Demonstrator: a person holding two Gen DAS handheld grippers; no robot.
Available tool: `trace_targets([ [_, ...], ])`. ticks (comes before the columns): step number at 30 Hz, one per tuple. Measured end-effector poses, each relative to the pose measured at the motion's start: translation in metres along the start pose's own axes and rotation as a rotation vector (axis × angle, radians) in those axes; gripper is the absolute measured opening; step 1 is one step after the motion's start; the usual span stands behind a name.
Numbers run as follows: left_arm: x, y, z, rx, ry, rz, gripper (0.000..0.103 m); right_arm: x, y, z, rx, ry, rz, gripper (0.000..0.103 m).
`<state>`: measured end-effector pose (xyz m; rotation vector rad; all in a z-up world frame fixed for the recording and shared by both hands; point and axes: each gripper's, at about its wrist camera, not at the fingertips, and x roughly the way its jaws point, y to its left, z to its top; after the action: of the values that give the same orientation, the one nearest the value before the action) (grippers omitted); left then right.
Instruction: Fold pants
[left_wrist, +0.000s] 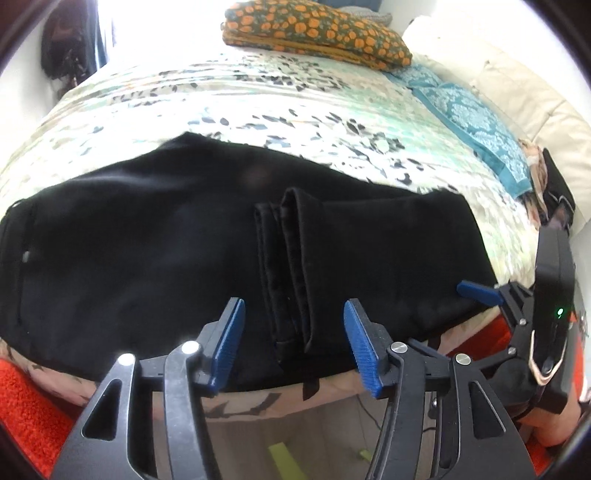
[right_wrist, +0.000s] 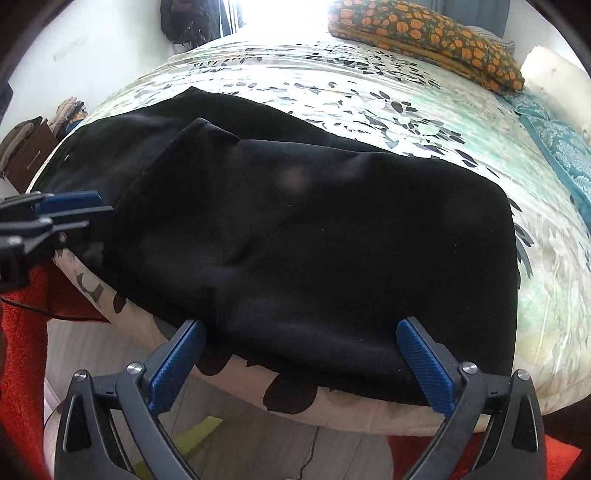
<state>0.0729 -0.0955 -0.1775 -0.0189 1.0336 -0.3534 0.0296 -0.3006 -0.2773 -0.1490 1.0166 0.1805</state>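
Sunlight from the far window falls on a bed with a leaf-printed cover, and a flowered pillow lies at its far side. On the near edge of the bed the black pants lie flat, already folded over once, so that the two leg hems rest on top of the lower layer, near the middle.

Both tools are empty. The left gripper hangs just above the hems with its blue pads apart, and nothing is between them. The right gripper has its jaws spread very wide over the near edge of the cloth, not touching it.

I judge the pants to be soft, light and limp. They will sag and wrinkle if only one point is lifted, and the layers can slide on each other. A good hold seems to be at the rounded fold end, one gripper at each corner, pinching all layers together.
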Motion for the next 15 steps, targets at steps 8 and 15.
trace_targets([
  [8, 0.003, -0.026, 0.036, -0.009, -0.068, -0.170, 0.075, -0.001, 0.000, 0.001, 0.009, -0.004, 0.000, 0.103],
  [15, 0.064, -0.012, 0.039, -0.054, 0.053, -0.104, 0.073, -0.023, -0.008, 0.001, 0.044, -0.077, 0.038, 0.103],
])
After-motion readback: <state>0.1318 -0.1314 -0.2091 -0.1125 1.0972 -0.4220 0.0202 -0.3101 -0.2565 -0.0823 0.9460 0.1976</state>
